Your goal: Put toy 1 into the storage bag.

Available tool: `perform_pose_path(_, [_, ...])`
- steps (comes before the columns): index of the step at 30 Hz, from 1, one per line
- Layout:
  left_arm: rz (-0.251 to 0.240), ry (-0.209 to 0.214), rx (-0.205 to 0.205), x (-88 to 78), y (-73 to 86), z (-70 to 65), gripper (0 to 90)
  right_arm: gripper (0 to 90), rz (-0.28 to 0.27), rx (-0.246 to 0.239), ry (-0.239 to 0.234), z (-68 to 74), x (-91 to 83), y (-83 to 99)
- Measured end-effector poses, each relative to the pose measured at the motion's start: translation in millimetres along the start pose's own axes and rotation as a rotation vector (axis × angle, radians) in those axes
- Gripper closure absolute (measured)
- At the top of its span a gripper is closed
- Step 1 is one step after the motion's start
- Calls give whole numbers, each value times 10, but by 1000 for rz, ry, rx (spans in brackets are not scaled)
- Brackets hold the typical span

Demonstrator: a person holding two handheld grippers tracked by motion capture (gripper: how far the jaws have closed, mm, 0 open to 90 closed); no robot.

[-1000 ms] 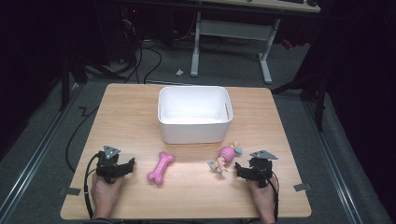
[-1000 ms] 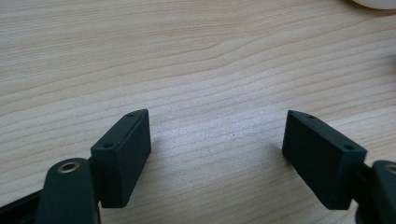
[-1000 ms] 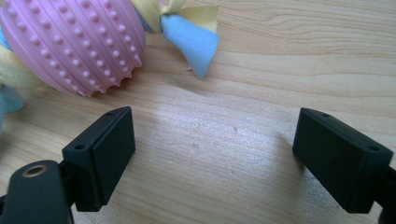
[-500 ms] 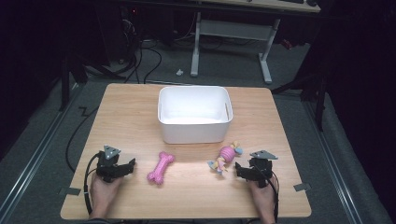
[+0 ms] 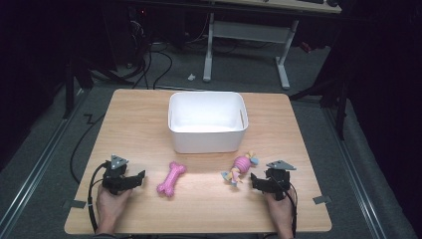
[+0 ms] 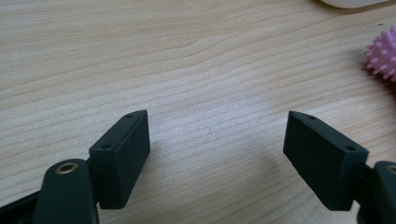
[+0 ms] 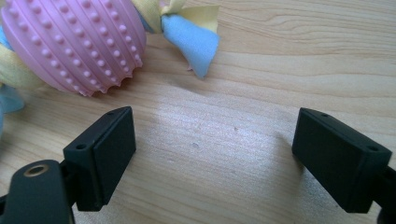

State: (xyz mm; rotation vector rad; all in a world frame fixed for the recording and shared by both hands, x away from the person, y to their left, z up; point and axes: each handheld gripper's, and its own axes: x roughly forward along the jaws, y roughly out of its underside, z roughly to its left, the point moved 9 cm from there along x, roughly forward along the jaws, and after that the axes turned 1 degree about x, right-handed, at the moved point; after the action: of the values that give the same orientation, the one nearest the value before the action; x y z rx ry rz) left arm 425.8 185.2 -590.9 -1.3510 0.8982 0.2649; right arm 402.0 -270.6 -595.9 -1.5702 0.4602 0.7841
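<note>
A white bin (image 5: 207, 122) stands on the wooden surface (image 5: 149, 114), ahead of both hand-held grippers and about midway between them; its inside looks bare white, with nothing lying in it.

The left hand-held gripper (image 5: 133, 180) rests on the near part of the surface with its jaws spread wide, nothing between them but wood grain. Just to its right lies a pink bone toy (image 5: 171, 179), apart from the jaws; in the left hand-held gripper view a spiked pink edge (image 6: 383, 55) shows ahead and to the right.

The right hand-held gripper (image 5: 256, 181) also sits low on the surface, jaws spread and holding nothing. Just ahead of it and to its left lies a pink nubbed ball toy (image 7: 74, 39) with blue and yellow cloth tails, near the left jaw but not touching it. This toy lies between the right hand-held gripper and the bin, outside the bin.
</note>
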Motion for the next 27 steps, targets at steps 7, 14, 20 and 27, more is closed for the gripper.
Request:
perform_pose_path(7, [-8, 9, 11, -56, -33, -36, 239, 138, 0, 0, 0, 0, 0, 0])
perform_pose_path(14, [-25, 15, 16, -120, -68, -73, 237, 141, -1, 0, 0, 1, -1, 0])
perform_pose_path(20, [-33, 37, 12, -169, -97, -132, 243, 142, 0, 0, 0, 1, -2, 1])
perform_pose_path(27, [-28, 54, 29, -229, -136, -210, 255, 143, -1, -1, 0, 1, -2, 1])
